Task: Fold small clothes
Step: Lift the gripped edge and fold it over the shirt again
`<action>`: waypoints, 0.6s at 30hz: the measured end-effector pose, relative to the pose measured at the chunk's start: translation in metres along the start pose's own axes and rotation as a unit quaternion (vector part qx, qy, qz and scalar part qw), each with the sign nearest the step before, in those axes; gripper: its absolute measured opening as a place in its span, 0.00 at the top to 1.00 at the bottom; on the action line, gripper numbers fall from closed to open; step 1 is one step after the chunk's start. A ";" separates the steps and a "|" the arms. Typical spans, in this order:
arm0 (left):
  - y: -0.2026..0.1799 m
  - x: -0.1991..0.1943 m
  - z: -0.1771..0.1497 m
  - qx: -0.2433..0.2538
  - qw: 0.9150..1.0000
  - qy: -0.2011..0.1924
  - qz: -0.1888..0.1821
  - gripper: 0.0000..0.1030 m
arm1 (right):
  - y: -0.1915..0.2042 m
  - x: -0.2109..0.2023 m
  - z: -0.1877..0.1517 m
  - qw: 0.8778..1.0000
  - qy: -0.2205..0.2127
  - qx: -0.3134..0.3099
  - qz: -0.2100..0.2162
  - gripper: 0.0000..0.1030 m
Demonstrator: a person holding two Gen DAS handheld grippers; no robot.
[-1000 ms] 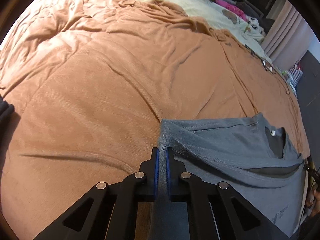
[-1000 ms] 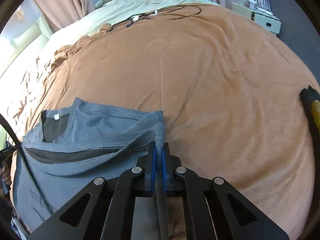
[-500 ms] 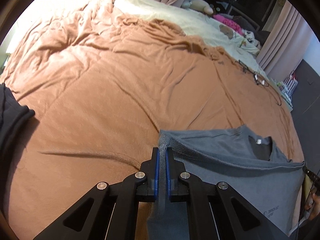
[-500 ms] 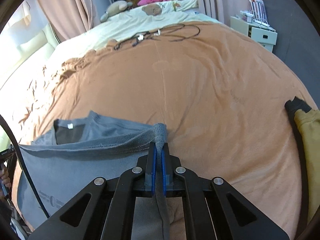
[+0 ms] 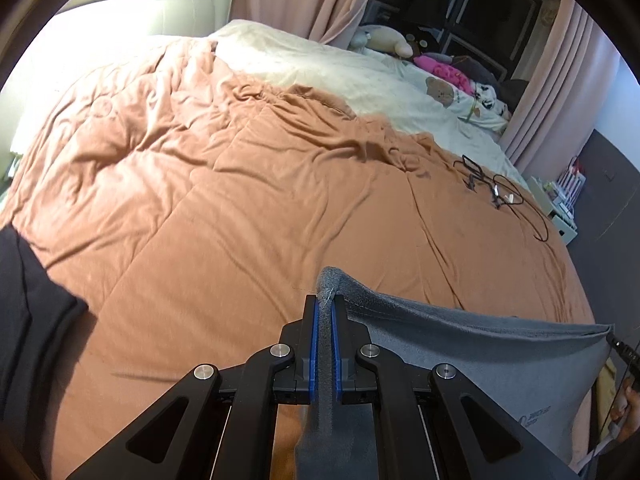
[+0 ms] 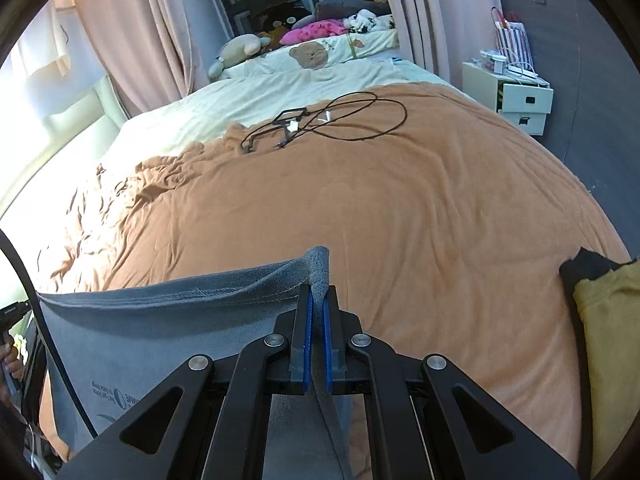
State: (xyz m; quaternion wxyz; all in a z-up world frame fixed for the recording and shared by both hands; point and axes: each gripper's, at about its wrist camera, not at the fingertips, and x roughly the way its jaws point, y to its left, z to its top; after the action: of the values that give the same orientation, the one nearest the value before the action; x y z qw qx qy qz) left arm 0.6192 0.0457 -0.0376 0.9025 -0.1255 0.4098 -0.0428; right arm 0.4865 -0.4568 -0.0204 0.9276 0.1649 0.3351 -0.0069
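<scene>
Bed everywhere; only right wrist view shows yellow garment beside grey shirt.

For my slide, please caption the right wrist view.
Right gripper pinches a grey shirt above an orange blanket.

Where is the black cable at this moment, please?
The black cable lies in loose loops on the far part of the orange blanket, close to the cream sheet; in the left wrist view it is at the far right.
</scene>
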 end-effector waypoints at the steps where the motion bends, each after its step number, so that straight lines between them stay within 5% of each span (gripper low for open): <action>1: -0.002 0.005 0.003 0.001 1.000 0.002 0.003 0.94 | 0.000 0.006 0.002 1.000 0.003 0.001 -0.003 0.99; 18: -0.006 0.146 -0.014 0.028 0.992 0.101 0.074 0.94 | -0.020 0.141 0.016 0.994 0.104 0.011 -0.036 0.99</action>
State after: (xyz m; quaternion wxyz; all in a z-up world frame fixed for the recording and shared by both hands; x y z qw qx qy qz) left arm 0.7049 0.0115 -0.1513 0.8602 -0.0643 0.5059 0.0003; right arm 0.6032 -0.4667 -0.1031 0.8852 0.1631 0.4349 -0.0267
